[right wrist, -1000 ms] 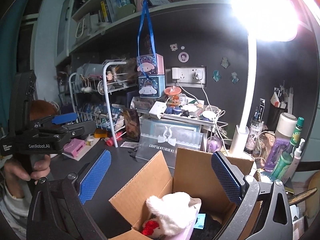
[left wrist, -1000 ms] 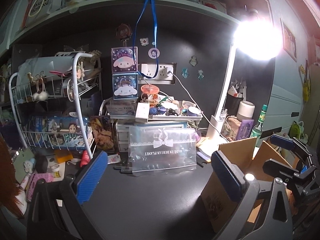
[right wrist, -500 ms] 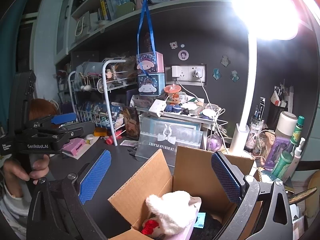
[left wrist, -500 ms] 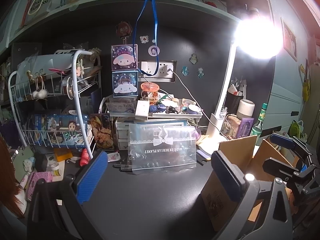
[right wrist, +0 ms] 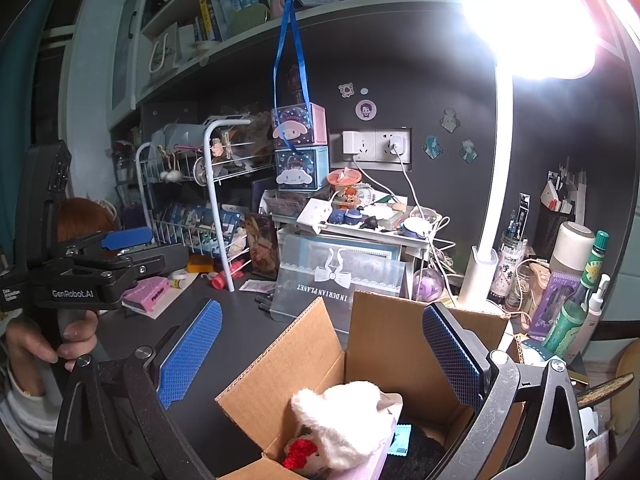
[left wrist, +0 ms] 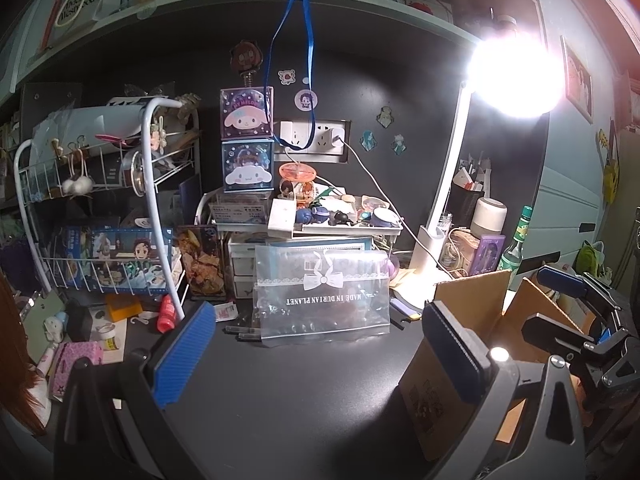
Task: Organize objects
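Observation:
An open cardboard box (right wrist: 372,344) stands on the dark desk; it holds a white fluffy plush (right wrist: 348,416), something red and a small teal packet. The box also shows in the left wrist view (left wrist: 468,300) at the right. My right gripper (right wrist: 320,356) is open and empty, held above the box. My left gripper (left wrist: 320,352) is open and empty over the bare dark desk (left wrist: 300,392), left of the box. A clear plastic bag with a white bow (left wrist: 322,292) leans upright at the back of the desk. The left gripper appears in the right wrist view (right wrist: 120,248).
A white wire rack (left wrist: 100,208) with boxes stands at the left. Small items, a red tube (left wrist: 166,314) and a pink box (left wrist: 76,364) lie below it. Stacked character boxes (left wrist: 248,140), a cluttered tray (left wrist: 340,216), a bright desk lamp (left wrist: 440,208) and bottles (right wrist: 576,296) line the back.
Both views have shifted only slightly. Both grippers stay open and empty; nothing was picked up or set down.

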